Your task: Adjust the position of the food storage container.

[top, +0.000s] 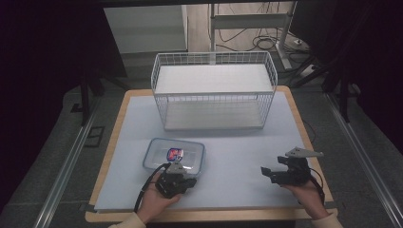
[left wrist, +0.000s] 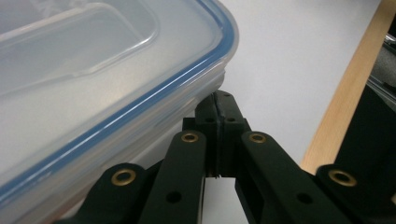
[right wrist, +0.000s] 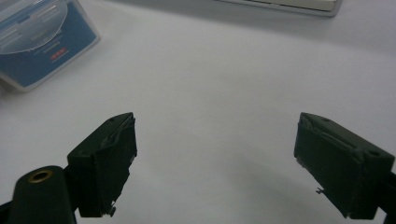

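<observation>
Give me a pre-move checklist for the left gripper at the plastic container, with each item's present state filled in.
1. Left gripper jaws together: ok, pads meet with nothing between them.
2. Left gripper at the container: ok, its tips sit at the near right corner, just under the blue-rimmed lid; contact cannot tell.
3. Lid seated on the container: ok along the edge seen in the left gripper view; its latches cannot tell.
4. Right gripper free: ok, jaws wide apart over bare mat, holding nothing.
5. Wire basket ready to receive: ok, it stands upright behind the container with nothing seen inside.
6. Container flat on the mat: ok.
</observation>
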`<state>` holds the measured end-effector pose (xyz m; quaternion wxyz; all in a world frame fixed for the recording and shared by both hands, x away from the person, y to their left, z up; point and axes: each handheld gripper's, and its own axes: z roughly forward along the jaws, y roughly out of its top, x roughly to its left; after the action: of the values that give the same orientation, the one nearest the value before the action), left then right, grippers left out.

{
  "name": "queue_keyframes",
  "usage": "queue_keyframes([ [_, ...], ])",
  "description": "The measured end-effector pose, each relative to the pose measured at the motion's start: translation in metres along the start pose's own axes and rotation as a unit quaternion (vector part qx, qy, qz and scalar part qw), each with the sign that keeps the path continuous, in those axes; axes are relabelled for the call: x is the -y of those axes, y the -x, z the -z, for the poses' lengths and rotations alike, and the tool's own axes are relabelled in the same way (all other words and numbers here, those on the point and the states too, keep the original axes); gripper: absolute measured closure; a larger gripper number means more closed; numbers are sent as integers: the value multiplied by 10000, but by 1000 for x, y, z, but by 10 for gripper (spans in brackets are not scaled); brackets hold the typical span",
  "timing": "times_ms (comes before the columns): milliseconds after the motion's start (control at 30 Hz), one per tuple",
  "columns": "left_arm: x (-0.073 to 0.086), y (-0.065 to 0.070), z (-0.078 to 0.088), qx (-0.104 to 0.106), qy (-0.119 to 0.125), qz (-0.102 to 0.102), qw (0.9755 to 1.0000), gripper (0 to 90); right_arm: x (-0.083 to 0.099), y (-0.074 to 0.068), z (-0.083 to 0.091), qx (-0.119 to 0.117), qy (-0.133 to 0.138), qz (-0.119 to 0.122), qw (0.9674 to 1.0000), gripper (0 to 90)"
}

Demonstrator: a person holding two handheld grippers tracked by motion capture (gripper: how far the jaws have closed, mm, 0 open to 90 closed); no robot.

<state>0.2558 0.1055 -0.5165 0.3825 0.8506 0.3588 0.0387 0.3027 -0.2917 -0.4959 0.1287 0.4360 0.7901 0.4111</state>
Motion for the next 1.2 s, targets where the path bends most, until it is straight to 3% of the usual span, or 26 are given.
queue_keyframes([
  [100, -4, 0, -4, 44, 31, 78, 10000, 900, 0, 0, -1, 0, -14, 0, 10000, 132],
  [267, -4, 4, -1, 104, 90, 38, 9999, 899, 1, 0, 0, -3, -20, 16, 10000, 132],
  [333, -2, 9, 14, 168, 220, -49, 9996, 899, 1, 1, 0, 6, -16, 18, 10000, 132],
  [400, 0, 10, 19, 173, 273, -55, 9995, 899, 1, 1, 0, 6, -16, 16, 10000, 132],
  [467, 3, 10, 36, 140, 477, -10, 9988, 899, 1, 1, 1, 8, -6, 10, 10000, 133],
  [533, 4, 2, 60, 26, 716, 118, 9974, 899, 1, 1, 1, 11, 2, 6, 10000, 132],
  [700, 10, -23, 91, -219, 1064, 486, 9929, 899, 0, 1, 2, 14, 11, 16, 10000, 132],
  [733, 10, -23, 91, -219, 1064, 486, 9929, 899, 0, 1, 2, 14, 11, 16, 10000, 132],
  [833, 19, -47, 113, -620, 1230, 766, 9875, 899, 0, 2, 2, 40, 7, 7, 10000, 132],
  [867, 22, -55, 117, -649, 1271, 874, 9859, 899, 0, 2, 2, 42, 5, 6, 10000, 132],
  [1000, 37, -85, 125, -922, 1266, 1266, 9795, 899, 1, 2, 1, 31, -10, 8, 10000, 132],
  [1033, 37, -85, 125, -922, 1266, 1266, 9795, 899, 1, 2, 1, 31, -10, 8, 10000, 132],
  [1100, 47, -104, 121, -1066, 1145, 1497, 9763, 900, 1, 1, 0, 40, -25, 7, 10000, 132],
  [1200, 52, -113, 116, -1086, 1067, 1594, 9754, 900, 1, 2, 0, 56, -38, 29, 10000, 133],
])
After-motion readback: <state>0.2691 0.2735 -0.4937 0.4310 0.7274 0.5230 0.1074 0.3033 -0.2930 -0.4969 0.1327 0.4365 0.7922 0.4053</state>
